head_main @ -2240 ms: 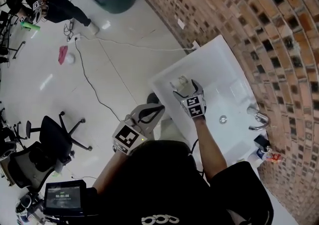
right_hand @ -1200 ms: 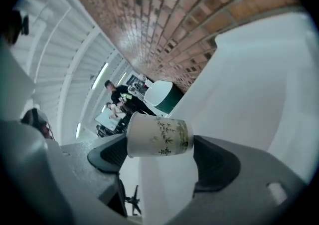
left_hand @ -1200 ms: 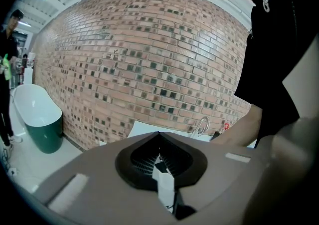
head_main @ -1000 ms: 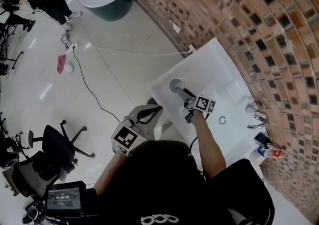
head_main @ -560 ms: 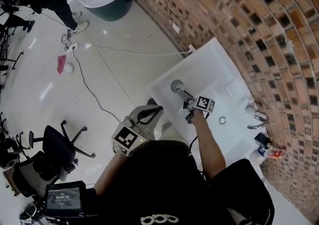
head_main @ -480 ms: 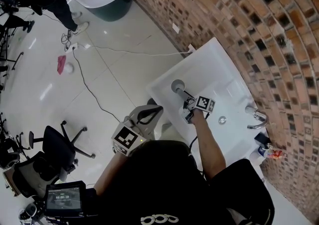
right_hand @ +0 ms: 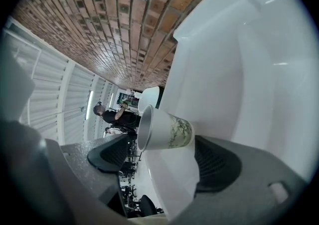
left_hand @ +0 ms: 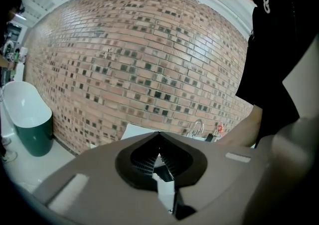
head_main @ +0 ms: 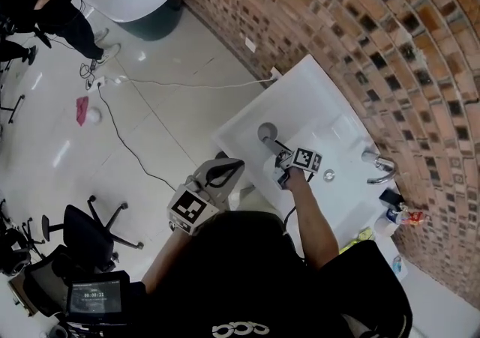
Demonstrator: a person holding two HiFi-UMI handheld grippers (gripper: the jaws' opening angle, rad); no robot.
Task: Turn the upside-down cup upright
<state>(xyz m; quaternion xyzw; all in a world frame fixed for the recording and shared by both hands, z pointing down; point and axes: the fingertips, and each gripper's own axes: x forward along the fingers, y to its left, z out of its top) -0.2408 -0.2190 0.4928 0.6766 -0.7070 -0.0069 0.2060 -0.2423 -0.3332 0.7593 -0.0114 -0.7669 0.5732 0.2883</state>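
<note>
Cup [right_hand: 167, 130]: tapered paper, upright on glossy sink [right_hand: 259, 69]; right gripper [right_hand: 162, 143] jaws apart, left gripper [left_hand: 159, 135] jaws together.

- Screen [head_main: 94, 297] showed timer-like digits, too small to read.
- Shirt [head_main: 238, 329] bore a white looped logo, no clear letters.
- Cube [head_main: 189, 207] bore a square code marker, no lettering.

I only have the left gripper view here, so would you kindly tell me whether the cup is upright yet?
Observer: Yes, the cup stands mouth-up on the near rim of the sink.
Operator: Thank you. Is the right hand-held gripper gripping it?
Observer: It seems not. The right hand-held gripper has its jaws wide apart with the cup between them, and neither pad appears to press on it.
</note>
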